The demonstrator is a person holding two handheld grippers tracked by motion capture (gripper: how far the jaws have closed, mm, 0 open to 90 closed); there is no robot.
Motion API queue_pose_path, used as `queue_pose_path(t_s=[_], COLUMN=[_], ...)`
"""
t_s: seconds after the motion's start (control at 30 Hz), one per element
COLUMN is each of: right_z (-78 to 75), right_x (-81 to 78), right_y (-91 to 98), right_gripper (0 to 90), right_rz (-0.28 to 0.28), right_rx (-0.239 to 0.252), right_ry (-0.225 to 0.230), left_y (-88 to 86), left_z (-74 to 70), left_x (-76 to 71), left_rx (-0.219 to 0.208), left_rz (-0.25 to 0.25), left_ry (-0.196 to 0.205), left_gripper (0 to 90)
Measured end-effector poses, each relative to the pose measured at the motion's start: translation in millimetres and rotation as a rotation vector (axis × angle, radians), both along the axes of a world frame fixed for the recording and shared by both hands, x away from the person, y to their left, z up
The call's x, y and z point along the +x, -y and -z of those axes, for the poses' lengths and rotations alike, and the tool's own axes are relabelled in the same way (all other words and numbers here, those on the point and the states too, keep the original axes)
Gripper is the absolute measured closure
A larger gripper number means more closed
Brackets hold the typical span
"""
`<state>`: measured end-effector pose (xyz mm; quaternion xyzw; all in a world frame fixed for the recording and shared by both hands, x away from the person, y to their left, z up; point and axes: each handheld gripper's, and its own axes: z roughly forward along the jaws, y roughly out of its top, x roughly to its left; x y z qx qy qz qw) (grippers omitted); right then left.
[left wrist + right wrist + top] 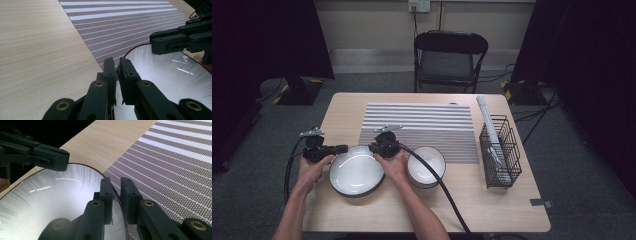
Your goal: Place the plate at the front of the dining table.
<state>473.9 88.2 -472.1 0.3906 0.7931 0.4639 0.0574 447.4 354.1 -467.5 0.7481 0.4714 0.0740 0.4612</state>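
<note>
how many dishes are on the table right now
2. A plate sits near the front edge, both grippers at its rim. A bowl sits just right of it; it may be a stack, so more could be hidden.

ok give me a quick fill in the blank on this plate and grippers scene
1. Both grippers grip the rim of the large white ____.
2. The left gripper and the right gripper hold it on ____ sides.
3. The wire rack stands to the ____ of the striped placemat in the high view.
4. A stack of white ____ sits beside the right hand.

Missing words: plate; opposite; right; bowls
</note>
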Motion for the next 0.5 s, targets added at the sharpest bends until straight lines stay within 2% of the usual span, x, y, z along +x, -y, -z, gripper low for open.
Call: queue_pose_path(t_s=[0.17,0.33,0.43,0.5], right_z=[0.2,-5.8,-5.4,-4.3], right_x=[-0.3,1.2,3.6,2.0], right_y=[0.6,2.0,2.5,1.1], right_gripper=[81.3,88.2,85.9,84.5], right_rz=[0.014,0.014,0.007,0.01], right_rx=[0.016,0.039,0.032,0.021], right_ry=[-0.008,0.0,-0.026,-0.02], left_y=[-0.1,0.0,-0.5,-0.6], left_z=[0.0,-0.1,0.1,0.2], left_x=[-0.3,-0.5,-0.5,-0.5], left_rx=[0.002,0.002,0.001,-0.001], left_rz=[0.001,0.002,0.0,0.001], left_ry=[-0.002,-0.005,-0.007,-0.007], left_gripper=[84.6,84.7,84.8,84.9])
